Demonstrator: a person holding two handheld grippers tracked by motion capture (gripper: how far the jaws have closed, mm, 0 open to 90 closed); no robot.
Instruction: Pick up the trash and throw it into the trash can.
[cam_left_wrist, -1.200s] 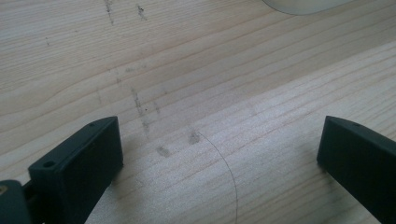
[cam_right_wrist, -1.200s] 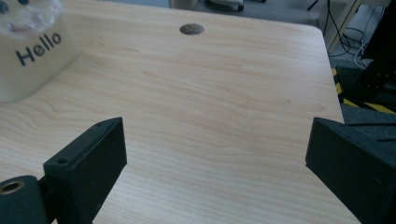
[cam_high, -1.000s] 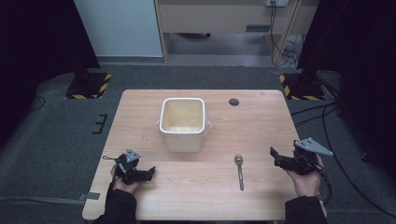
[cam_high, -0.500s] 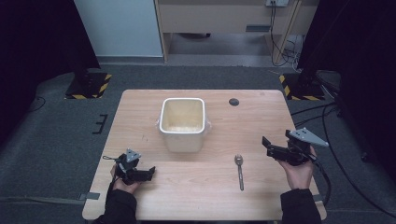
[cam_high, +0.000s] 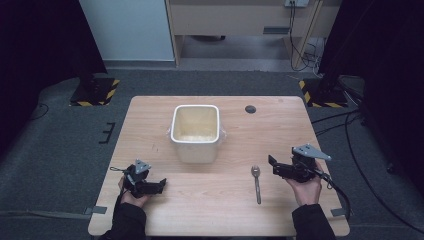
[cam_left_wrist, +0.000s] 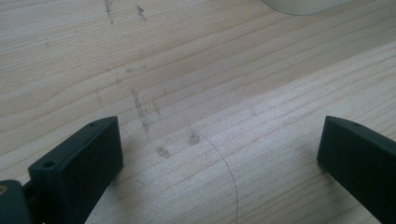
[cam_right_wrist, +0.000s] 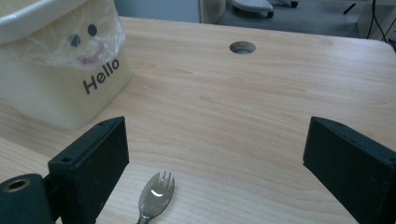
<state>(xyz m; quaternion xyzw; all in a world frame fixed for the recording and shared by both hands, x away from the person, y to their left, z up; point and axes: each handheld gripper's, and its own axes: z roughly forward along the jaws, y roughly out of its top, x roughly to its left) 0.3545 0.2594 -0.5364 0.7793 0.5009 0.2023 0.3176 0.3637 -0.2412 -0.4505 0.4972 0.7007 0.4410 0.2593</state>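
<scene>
A cream square tub (cam_high: 195, 131) stands mid-table; the right gripper view shows "Hello" printed on the tub's side (cam_right_wrist: 56, 70). A metal spork (cam_high: 257, 183) lies on the wood right of the tub, head toward it; its tined head (cam_right_wrist: 156, 196) sits low between my right jaws. My right gripper (cam_high: 272, 166) is open, held just above the table to the right of the spork and pointing left. My left gripper (cam_high: 161, 186) is open at the table's front left, low over bare wood (cam_left_wrist: 210, 140), nothing between its jaws.
A round cable hole (cam_high: 250, 109) is in the table near the back right, also seen as a hole (cam_right_wrist: 242, 47) beyond the spork. Cables trail off the right edge. Dark floor and yellow-black striped bases (cam_high: 95, 92) flank the table.
My right gripper has moved left and forward toward the spork. The left gripper, tub and spork have stayed put.
</scene>
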